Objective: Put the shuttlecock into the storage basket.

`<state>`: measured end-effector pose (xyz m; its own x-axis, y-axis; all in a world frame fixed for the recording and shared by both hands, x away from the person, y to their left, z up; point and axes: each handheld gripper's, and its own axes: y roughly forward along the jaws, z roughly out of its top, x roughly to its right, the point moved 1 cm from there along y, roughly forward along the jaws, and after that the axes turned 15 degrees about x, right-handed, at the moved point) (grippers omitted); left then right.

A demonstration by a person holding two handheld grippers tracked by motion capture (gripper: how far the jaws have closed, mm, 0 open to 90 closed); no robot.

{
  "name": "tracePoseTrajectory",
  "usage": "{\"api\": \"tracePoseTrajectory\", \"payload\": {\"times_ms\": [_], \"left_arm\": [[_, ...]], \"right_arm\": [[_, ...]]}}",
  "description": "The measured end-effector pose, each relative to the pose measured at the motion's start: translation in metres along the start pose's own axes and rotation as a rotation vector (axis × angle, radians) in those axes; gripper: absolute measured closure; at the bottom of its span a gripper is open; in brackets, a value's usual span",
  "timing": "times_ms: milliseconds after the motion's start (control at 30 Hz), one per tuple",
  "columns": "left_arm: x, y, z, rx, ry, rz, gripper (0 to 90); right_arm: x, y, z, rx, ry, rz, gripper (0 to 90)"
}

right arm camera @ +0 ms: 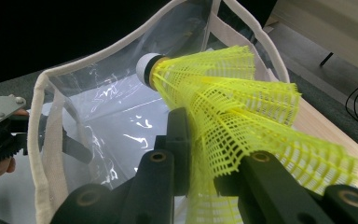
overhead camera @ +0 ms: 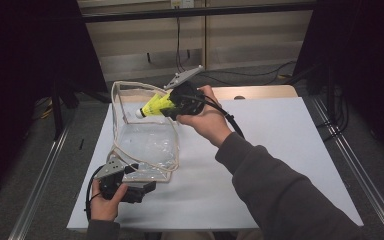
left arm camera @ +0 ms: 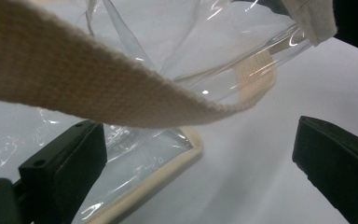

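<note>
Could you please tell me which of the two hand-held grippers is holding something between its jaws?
The right hand-held gripper, clamped on the yellow shuttlecock at the clear bag's mouth; the left hand-held gripper stands open.

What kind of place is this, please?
Probably a lab recording station: a white table between dark curtains, metal rails on the floor, and loose cables behind it.

claw [right arm camera: 205,158] grips yellow shuttlecock [right arm camera: 223,98] at clear bag [right arm camera: 98,107] mouth.

I see the white bench [overhead camera: 280,150] with a bare wooden strip [overhead camera: 260,92] along its edge at twelve o'clock. Black cables [overhead camera: 240,75] lie on the floor beyond it, and metal rails [overhead camera: 45,165] run at nine and three o'clock.
</note>
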<state>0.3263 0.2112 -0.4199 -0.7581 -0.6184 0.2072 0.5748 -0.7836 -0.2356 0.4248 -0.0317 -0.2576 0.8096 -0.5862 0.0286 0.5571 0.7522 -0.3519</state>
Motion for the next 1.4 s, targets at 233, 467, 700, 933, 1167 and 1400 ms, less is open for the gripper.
{"api": "tracePoseTrajectory", "payload": {"times_ms": [233,467,700,933,1167,1400], "left_arm": [[0.0,0.0,0.0,0.002,-0.001,0.0,2.9],[0.0,0.0,0.0,-0.001,0.001,-0.003,2.9],[0.0,0.001,0.0,-0.004,-0.001,-0.004,2.9],[0.0,0.001,-0.001,0.0,-0.003,-0.003,2.9],[0.0,0.001,-0.001,0.0,-0.002,-0.005,2.9],[0.0,0.001,-0.001,0.0,-0.002,-0.005,2.9]], "right_arm": [[-0.003,0.008,0.002,0.0,-0.01,0.0,79.4],[-0.004,0.014,0.001,-0.007,-0.017,-0.005,79.4],[-0.004,0.023,0.0,-0.016,-0.017,-0.009,79.4],[-0.008,0.032,0.0,-0.032,-0.041,-0.012,79.4],[-0.011,0.041,0.001,-0.03,-0.039,-0.021,79.4],[-0.014,0.049,0.0,-0.046,-0.048,-0.027,79.4]]}}
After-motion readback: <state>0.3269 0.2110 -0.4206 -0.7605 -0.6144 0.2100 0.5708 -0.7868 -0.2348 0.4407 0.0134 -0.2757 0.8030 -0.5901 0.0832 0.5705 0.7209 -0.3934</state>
